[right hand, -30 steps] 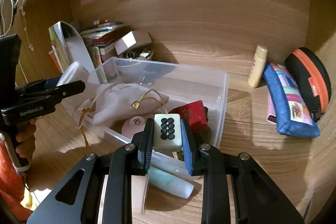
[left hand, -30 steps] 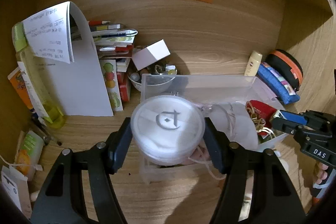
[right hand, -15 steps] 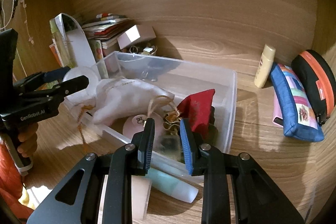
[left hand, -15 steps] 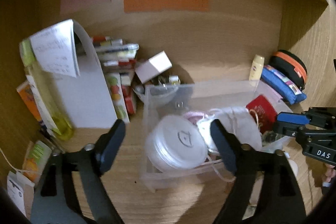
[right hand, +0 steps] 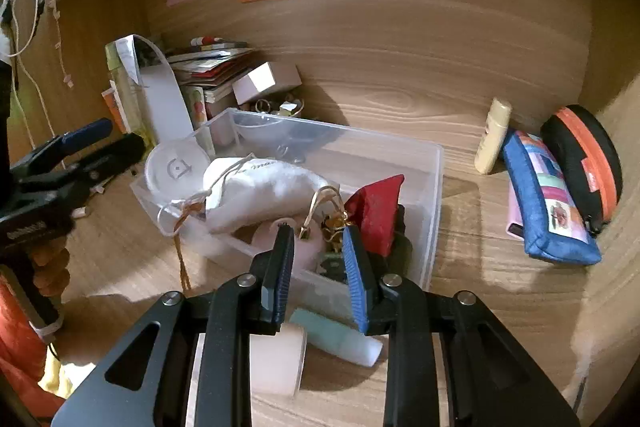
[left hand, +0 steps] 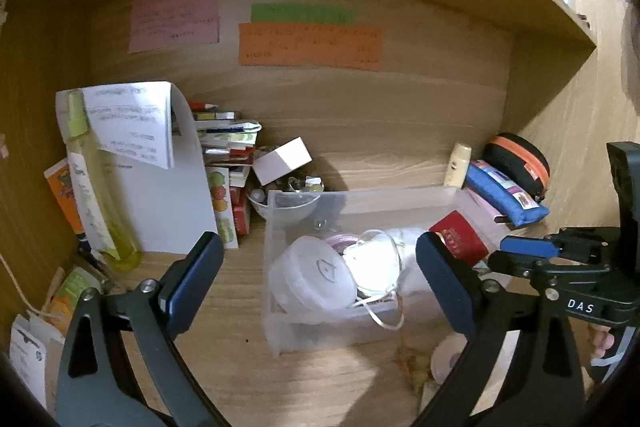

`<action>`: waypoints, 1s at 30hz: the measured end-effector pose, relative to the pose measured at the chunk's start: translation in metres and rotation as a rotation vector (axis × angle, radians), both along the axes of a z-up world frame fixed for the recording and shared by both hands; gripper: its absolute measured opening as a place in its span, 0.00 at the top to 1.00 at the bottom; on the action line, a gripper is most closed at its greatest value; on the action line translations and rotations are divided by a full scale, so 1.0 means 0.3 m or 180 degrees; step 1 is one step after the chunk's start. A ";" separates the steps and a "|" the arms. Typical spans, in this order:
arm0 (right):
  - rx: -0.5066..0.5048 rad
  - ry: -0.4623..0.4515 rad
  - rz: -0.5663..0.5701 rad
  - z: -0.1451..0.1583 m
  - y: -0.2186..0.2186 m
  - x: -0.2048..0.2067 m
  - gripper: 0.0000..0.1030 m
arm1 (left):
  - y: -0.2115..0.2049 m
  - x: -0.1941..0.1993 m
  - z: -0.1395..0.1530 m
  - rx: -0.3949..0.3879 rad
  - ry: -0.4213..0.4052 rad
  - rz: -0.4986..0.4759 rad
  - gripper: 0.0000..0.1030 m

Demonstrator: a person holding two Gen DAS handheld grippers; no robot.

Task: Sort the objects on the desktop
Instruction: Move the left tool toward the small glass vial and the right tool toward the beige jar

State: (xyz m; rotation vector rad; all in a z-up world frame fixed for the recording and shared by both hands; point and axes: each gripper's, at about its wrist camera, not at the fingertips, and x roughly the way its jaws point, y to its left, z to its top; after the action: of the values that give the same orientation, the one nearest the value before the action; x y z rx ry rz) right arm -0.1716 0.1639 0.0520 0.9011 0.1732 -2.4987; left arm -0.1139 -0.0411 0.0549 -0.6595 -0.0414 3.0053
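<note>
Left gripper (left hand: 320,263) released, jaws just opening wide, nothing between them, round white case (left hand: 316,279) lying in the clear bin (left hand: 360,195) beside a white pouch (right hand: 260,187), right gripper (right hand: 316,247) narrowly parted, empty, over the bin's near end on the counter (left hand: 240,347)

Writing on orange note (left hand: 310,45) too blurred to read; pale roll (right hand: 276,363) and mint tube (right hand: 340,341) half hidden behind right gripper (right hand: 316,259) arms (bin (right hand: 434,211) front wall too).

Back wall's got pink (left hand: 175,19), green (left hand: 303,13) and orange (left hand: 310,45) sticky notes stuck above everything, writing too blurry to read.
</note>
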 end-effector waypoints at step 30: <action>0.0180 0.0040 -0.0092 -0.084 -0.061 0.274 0.29 | 0.069 0.200 -0.220 0.0014 -0.0849 -0.0255 0.04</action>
State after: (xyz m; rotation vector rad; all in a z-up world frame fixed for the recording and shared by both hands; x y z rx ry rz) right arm -0.0894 0.1456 0.0268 0.9167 0.2378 -2.5381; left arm -0.0539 -0.0203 -0.0111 -1.0304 -0.0340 2.8198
